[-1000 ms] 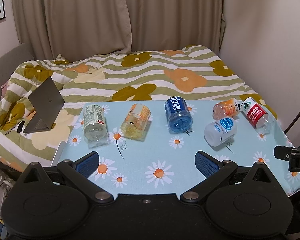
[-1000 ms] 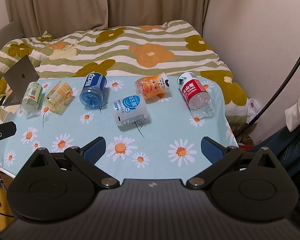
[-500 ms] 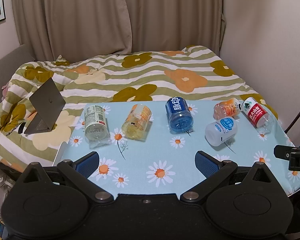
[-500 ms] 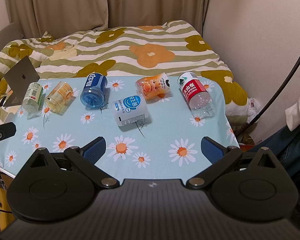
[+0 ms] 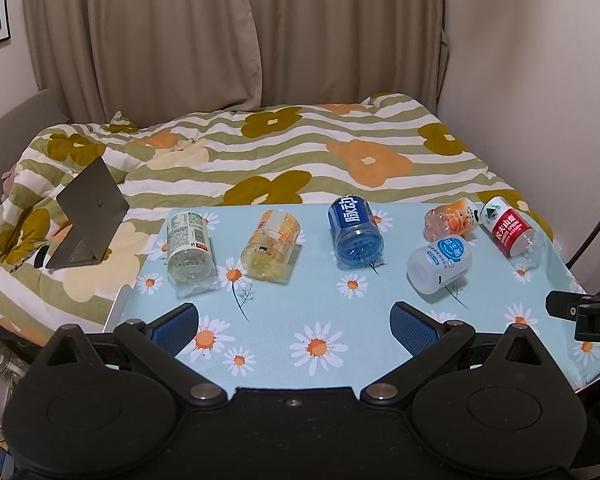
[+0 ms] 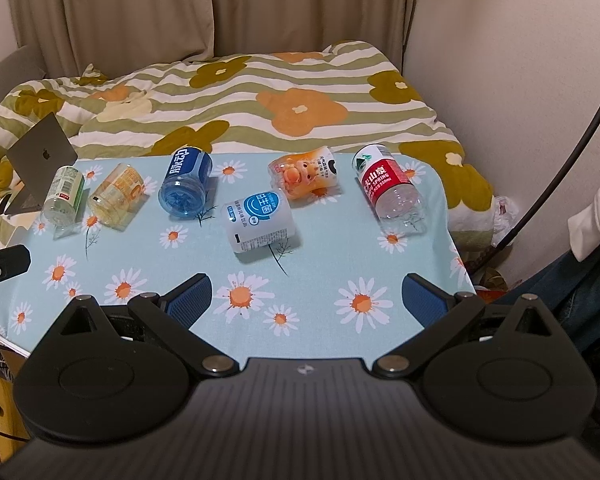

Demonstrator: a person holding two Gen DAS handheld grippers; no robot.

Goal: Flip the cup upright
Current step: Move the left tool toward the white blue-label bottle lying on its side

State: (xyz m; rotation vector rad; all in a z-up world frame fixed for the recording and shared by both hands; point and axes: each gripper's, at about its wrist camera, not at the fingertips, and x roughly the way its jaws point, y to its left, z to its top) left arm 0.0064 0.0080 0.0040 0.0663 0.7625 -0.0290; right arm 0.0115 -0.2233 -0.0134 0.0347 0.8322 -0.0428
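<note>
Several cut-bottle cups lie on their sides on the daisy-print table (image 5: pixel 324 320): a green-label cup (image 5: pixel 189 246), a yellow cup (image 5: pixel 271 245), a blue cup (image 5: pixel 355 227), a white cup (image 5: pixel 439 263), an orange cup (image 5: pixel 452 220) and a red-label cup (image 5: pixel 510 232). They also show in the right wrist view: green (image 6: pixel 62 196), yellow (image 6: pixel 116 195), blue (image 6: pixel 185 185), white (image 6: pixel 260 221), orange (image 6: pixel 303 174), red (image 6: pixel 388 188). My left gripper (image 5: pixel 294 322) is open and empty over the table's near edge. My right gripper (image 6: pixel 306 294) is open and empty, short of the white cup.
A bed with a flowered striped quilt (image 5: pixel 284 152) lies behind the table. An open laptop (image 5: pixel 86 216) rests on it at the left. A wall (image 6: pixel 520 60) and a black cable (image 6: pixel 556 172) stand at the right. A person's sleeve (image 6: pixel 594 216) shows at far right.
Both views have shifted very slightly; the cups sit a little lower in the frames. Nothing was grasped or moved on the table.
</note>
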